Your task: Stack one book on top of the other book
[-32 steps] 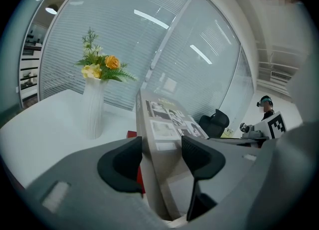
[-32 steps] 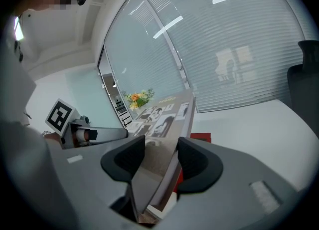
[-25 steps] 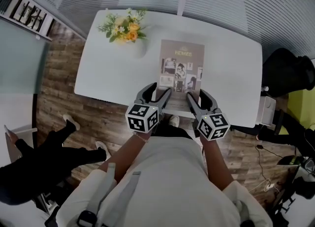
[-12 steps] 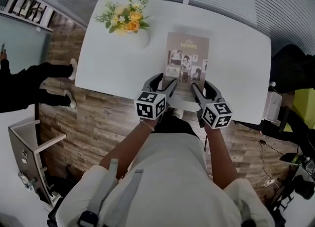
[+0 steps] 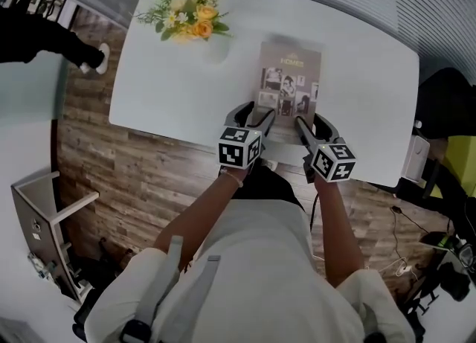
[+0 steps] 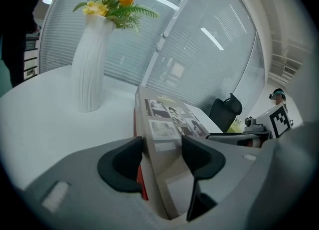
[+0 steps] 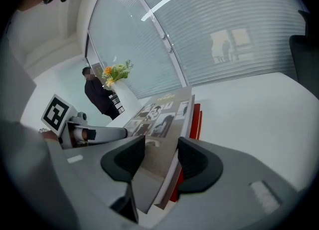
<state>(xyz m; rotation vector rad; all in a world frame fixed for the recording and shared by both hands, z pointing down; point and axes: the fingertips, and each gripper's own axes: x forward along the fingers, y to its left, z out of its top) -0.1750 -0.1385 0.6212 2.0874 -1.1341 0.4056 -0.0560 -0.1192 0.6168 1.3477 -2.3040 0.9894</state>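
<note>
Table (image 5: 163,88): vase with flowers (image 5: 195,25) at far left. Top book (image 5: 290,85) right of vase, reaching near edge, over lower book (image 6: 135,124). Left hand-held gripper (image 5: 256,115) at top book's near-left corner, right hand-held gripper (image 5: 311,120) at near-right corner; corners between jaws.

A beige photo-covered book (image 5: 290,81) showed lengthwise over the white rounded tabletop (image 5: 163,96), its near end close to the tabletop's near edge. The left gripper (image 5: 255,117) was at the book's near left corner and the right gripper (image 5: 311,122) at its near right corner, their fingers pointing away from the person. A white vase (image 5: 216,51) of yellow and orange flowers stood well apart, toward the far left corner.
</note>
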